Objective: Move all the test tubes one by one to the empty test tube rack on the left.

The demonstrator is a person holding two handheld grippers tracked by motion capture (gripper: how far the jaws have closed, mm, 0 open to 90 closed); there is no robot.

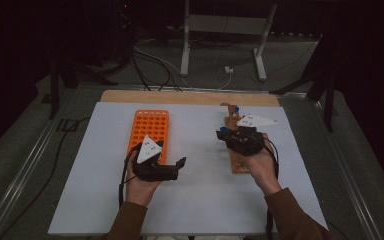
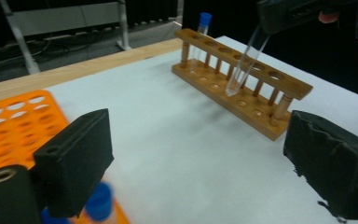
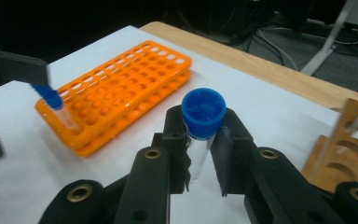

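Note:
My right gripper (image 3: 200,140) is shut on a clear test tube with a blue cap (image 3: 203,112), gripping it just under the cap. In the left gripper view this tube (image 2: 246,60) hangs tilted over the wooden rack (image 2: 261,93). From above, the right gripper (image 1: 227,134) sits over that rack (image 1: 239,162). A second blue-capped tube (image 2: 204,28) stands at the rack's far end. My left gripper (image 2: 200,158) is open with nothing between its jaws, and in the high view it (image 1: 172,157) is beside the orange rack (image 1: 149,127). A blue-capped tube (image 3: 51,100) stands in a near corner hole of the orange rack (image 3: 116,98).
The racks stand on a white sheet (image 1: 195,200) over a wooden tabletop (image 1: 190,96). White surface lies open between the two racks. Cables and a metal stand (image 1: 220,30) are on the floor beyond the table's far edge.

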